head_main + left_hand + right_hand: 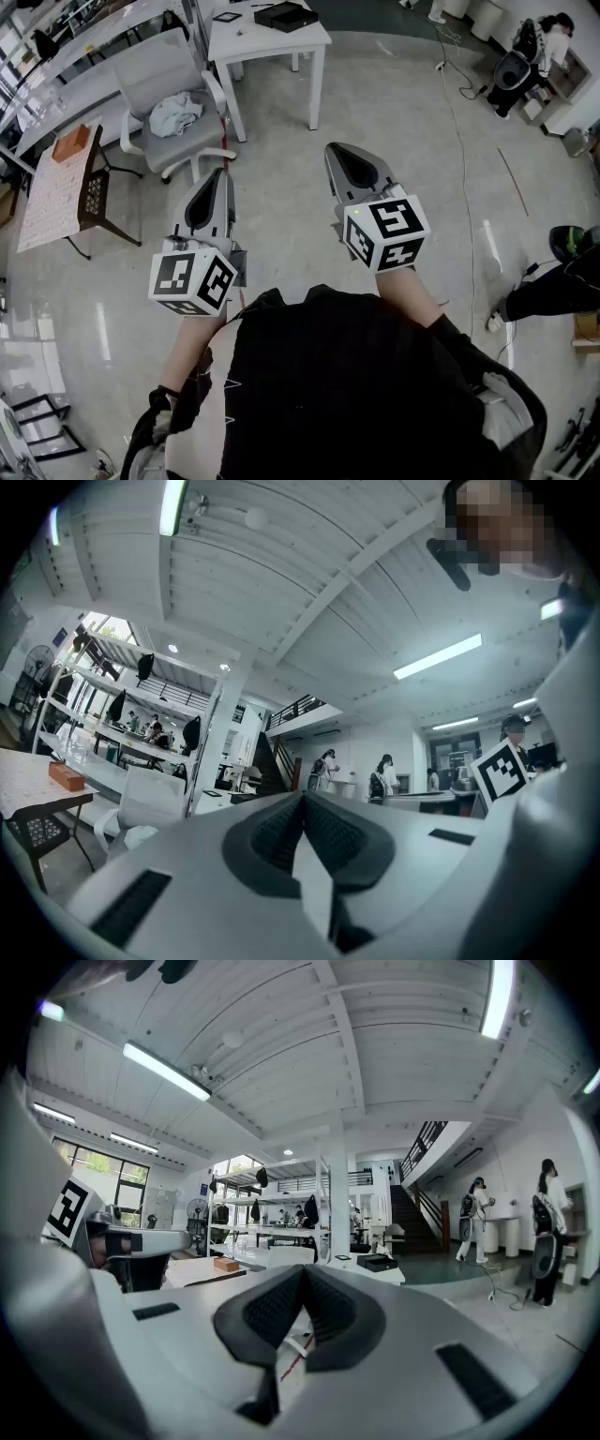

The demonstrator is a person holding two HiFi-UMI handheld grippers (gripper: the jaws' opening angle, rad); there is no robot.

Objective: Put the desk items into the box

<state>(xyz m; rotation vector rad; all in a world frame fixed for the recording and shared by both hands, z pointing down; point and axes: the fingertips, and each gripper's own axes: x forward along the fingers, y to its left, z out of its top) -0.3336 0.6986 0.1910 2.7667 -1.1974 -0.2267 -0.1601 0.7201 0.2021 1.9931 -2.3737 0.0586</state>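
Note:
I stand on an open floor and hold both grippers level in front of me, and neither has anything in it. The left gripper (218,174) (302,795) is shut, its dark pads meeting at the tip. My right gripper (338,151) (303,1268) is shut the same way. Ahead stands a white desk (309,39) with a flat black box (286,16) (378,1262) and a small black item (226,16) on it. Well apart from both grippers, a low side table (52,192) at the left carries a brown block (70,142) (66,775) (225,1264).
A grey office chair (173,89) (150,803) with a pale cloth on its seat stands between the side table and the desk. A cable (459,122) trails over the floor on the right. People stand at the right edge (562,281) and far back (547,1218).

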